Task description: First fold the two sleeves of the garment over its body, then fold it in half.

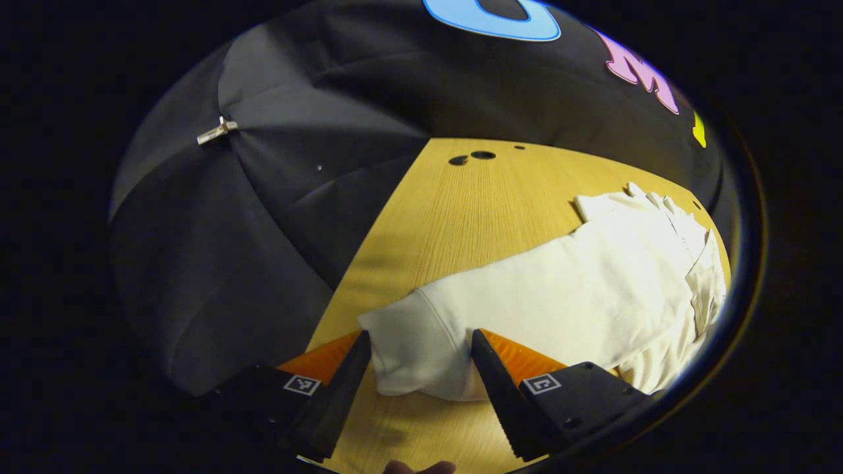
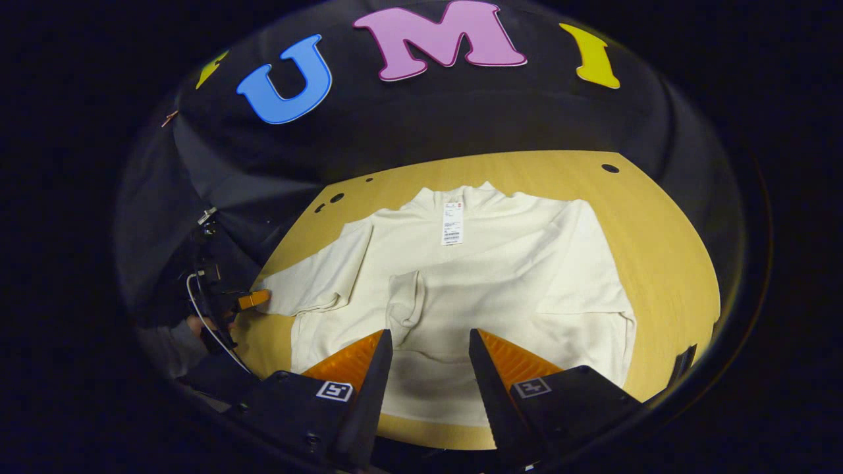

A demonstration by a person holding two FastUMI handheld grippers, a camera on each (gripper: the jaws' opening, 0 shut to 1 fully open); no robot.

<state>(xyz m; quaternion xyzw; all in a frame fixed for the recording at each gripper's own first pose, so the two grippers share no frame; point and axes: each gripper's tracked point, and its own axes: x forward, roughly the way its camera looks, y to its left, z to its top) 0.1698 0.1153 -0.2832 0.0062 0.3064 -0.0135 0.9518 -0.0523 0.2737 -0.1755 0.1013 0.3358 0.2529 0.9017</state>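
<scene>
Left gripper view: left gripper jaws wide apart, straddling the cuff of the left sleeve at 6 o'clock, not clamped. Garment runs to 3 o'clock on the wooden table. Right gripper view: right gripper open, holding nothing, over the hem; right sleeve already folded across the body.

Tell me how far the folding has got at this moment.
One sleeve already lies folded over the garment body. The other sleeve is still spread out on the table; the left gripper straddles its cuff, jaws open, not yet clamped. The right gripper hovers open. That sleeve fold and the final fold in half remain.
</scene>
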